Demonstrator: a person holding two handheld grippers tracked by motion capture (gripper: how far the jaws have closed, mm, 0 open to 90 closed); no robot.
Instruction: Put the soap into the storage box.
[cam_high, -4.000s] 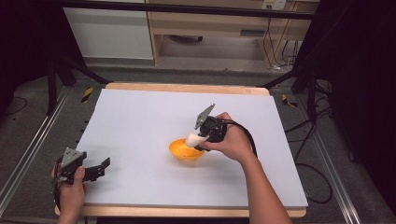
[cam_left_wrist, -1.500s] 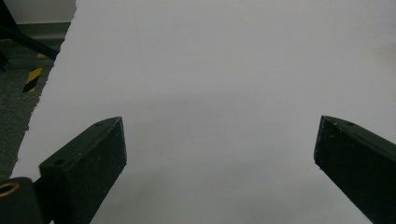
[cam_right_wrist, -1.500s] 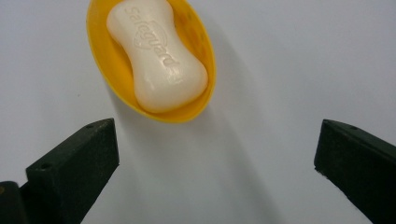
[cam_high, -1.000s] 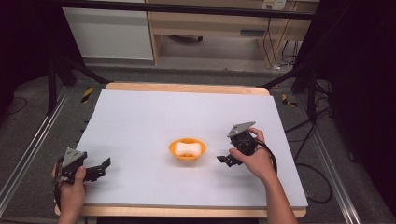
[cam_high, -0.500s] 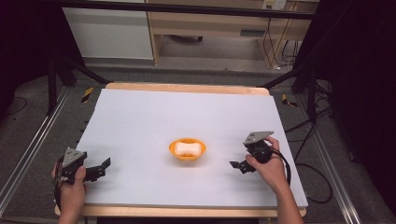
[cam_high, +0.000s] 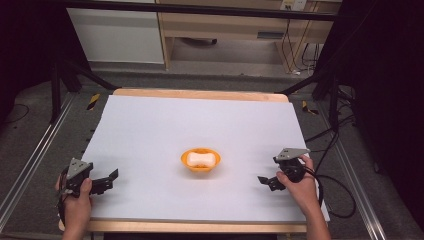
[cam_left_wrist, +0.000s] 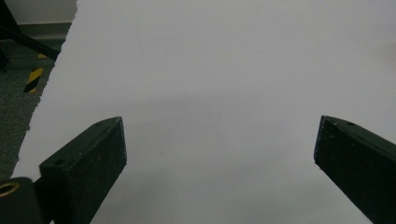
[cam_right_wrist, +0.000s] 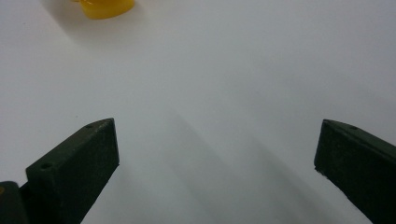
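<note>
no words, labels, brand names or numbers can be read anywhere here. the nearest thing to a sign is the yellow-and-black striped tape (cam_high: 93, 101) on the floor beside the left edge of the bench (cam_high: 200, 94), and it carries no lettering.

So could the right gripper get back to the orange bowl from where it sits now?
Probably yes. The right gripper rests near the table's right edge with jaws wide open, and only bare white table lies between it and the orange bowl, which holds a white piece. Nothing blocks the way.
</note>
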